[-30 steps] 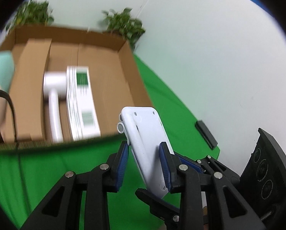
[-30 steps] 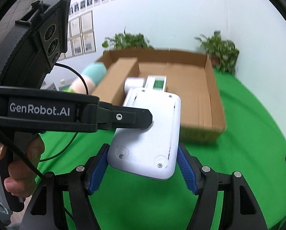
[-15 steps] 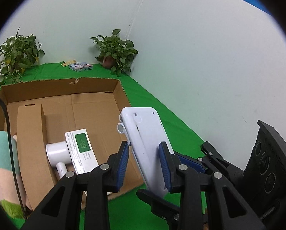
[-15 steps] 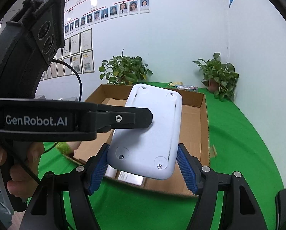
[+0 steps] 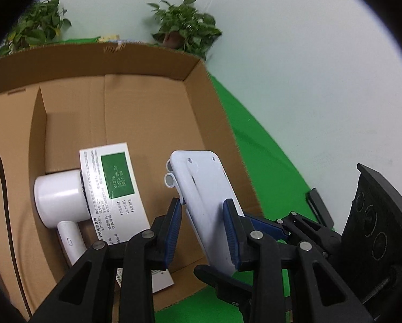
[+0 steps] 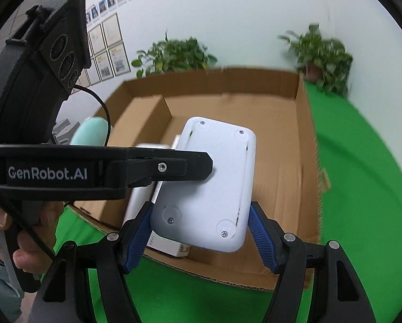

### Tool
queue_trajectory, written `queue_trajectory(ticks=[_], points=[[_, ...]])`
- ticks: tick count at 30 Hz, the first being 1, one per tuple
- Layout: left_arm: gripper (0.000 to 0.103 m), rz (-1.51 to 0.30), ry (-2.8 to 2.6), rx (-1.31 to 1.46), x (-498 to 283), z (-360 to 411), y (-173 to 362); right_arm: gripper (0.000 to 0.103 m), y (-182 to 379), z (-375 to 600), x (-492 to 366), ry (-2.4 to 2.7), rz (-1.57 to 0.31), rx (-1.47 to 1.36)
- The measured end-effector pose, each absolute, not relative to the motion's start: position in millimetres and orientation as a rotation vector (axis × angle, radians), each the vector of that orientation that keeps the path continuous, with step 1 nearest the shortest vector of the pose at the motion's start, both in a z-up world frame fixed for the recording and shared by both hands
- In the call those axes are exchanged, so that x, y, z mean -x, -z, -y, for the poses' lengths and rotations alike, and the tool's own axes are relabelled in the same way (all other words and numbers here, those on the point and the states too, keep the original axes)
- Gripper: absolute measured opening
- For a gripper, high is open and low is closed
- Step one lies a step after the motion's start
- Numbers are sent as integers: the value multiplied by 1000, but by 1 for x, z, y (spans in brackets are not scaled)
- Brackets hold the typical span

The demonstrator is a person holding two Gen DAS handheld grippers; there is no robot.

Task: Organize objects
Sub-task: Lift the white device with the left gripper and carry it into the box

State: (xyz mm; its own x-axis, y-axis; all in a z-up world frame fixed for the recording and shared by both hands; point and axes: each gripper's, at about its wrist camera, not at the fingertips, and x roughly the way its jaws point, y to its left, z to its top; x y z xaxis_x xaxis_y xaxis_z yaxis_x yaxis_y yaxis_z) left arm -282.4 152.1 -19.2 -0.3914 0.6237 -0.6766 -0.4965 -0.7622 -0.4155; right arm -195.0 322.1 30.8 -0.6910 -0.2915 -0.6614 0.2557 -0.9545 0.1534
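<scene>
Both grippers hold one flat white plastic device [image 5: 205,196] with screw holes; it also shows in the right wrist view [image 6: 209,183]. My left gripper [image 5: 203,232] is shut on its thin edges. My right gripper [image 6: 201,238] is shut across its wide near end. The device hangs tilted above the near right part of an open cardboard box [image 5: 147,102], which also shows in the right wrist view [image 6: 281,161]. In the box lie a white hair dryer [image 5: 59,202] and a white carton with a green label [image 5: 114,188].
A cardboard divider [image 5: 36,145] stands in the box's left part. A mint plush toy [image 6: 89,132] lies left of the box. Two potted plants [image 5: 184,27] stand behind the box on the green cloth [image 5: 265,148]. A small black object [image 5: 320,208] lies on the cloth at right.
Both grippers, still holding the white device, swung up and then came down and forward; the device now hangs over the box's near right part, closer to the hair dryer and carton.
</scene>
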Motion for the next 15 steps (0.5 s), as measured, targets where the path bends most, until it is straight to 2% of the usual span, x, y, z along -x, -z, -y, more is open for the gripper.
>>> queue_trajectory(ticks=[5, 15], points=[[30, 150, -2168, 1215, 292, -161, 44, 67, 4, -324, 213, 2583, 130, -1137], [30, 108, -2144, 1340, 298, -174, 75, 66, 38, -335, 225, 2483, 229, -1294]])
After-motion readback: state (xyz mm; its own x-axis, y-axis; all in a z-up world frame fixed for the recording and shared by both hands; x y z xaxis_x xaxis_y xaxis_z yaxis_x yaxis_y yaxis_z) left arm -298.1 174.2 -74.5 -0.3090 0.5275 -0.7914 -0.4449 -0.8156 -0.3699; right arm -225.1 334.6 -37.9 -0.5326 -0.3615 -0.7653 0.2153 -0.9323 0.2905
